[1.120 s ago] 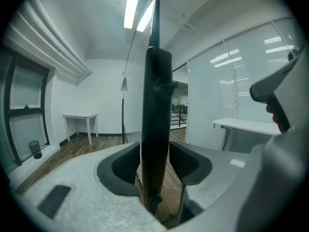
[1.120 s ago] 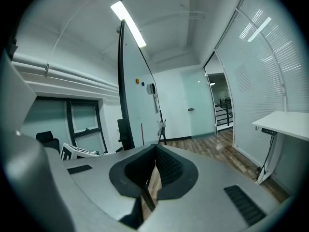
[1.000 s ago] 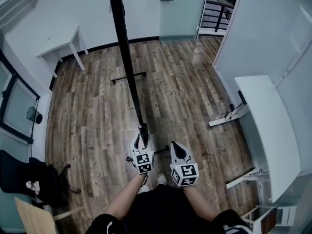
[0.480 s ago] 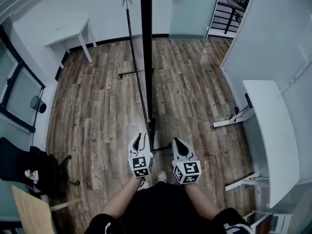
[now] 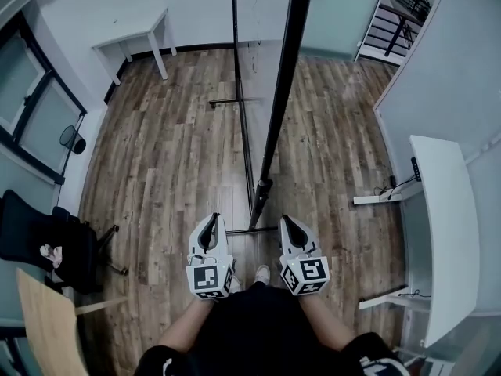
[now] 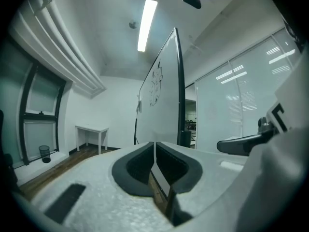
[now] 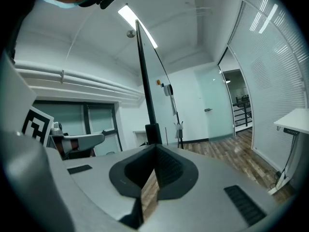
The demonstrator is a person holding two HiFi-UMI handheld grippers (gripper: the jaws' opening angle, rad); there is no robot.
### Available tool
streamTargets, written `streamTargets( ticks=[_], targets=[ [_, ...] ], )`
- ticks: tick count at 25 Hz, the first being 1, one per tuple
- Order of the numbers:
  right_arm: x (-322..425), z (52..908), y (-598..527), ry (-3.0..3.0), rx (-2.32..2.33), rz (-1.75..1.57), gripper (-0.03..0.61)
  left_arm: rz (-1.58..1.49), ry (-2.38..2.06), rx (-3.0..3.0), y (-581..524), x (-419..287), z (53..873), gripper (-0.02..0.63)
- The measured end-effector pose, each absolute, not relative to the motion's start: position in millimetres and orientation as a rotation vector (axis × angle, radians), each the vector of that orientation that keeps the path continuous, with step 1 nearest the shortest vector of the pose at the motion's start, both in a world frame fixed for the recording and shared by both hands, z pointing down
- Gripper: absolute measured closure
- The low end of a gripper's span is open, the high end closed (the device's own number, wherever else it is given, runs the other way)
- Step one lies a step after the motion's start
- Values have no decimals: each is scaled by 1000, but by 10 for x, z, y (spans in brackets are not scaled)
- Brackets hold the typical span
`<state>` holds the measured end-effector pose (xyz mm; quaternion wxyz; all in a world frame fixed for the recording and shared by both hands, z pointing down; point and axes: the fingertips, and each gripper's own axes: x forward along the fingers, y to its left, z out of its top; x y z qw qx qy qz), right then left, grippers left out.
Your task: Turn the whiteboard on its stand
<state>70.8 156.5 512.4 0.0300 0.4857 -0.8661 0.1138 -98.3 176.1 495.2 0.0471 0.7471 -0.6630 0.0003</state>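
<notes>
- The left gripper (image 5: 210, 219) has drawn back from the lower end of the tall black-framed whiteboard (image 5: 283, 84). Its jaws are closing with nothing between them, the tips all but touching.
- The whiteboard stands edge-on just ahead, between the two grippers, on its thin black metal stand (image 5: 227, 101) on the wood plank floor (image 5: 164, 163). In the head view its dark edge now slants to the upper right, where a second ago it slanted upper left. The board has probably swung, so the turn looks made or nearly so.
- The right gripper (image 5: 287, 221) sits just right of the board's foot, apart from it, with its jaws pressed together and empty.
- The only container is a small dark mesh waste bin (image 5: 73, 139) far left by the window. Its contents cannot be made out.
</notes>
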Motion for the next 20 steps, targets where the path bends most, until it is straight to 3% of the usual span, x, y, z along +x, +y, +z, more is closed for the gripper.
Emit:
streamTargets(
  ticks=[20],
  targets=[
    [425, 5109, 1623, -2709, 1409, 357, 568, -23, -2024, 2339, 2001, -1119, 4861, 584]
  ],
)
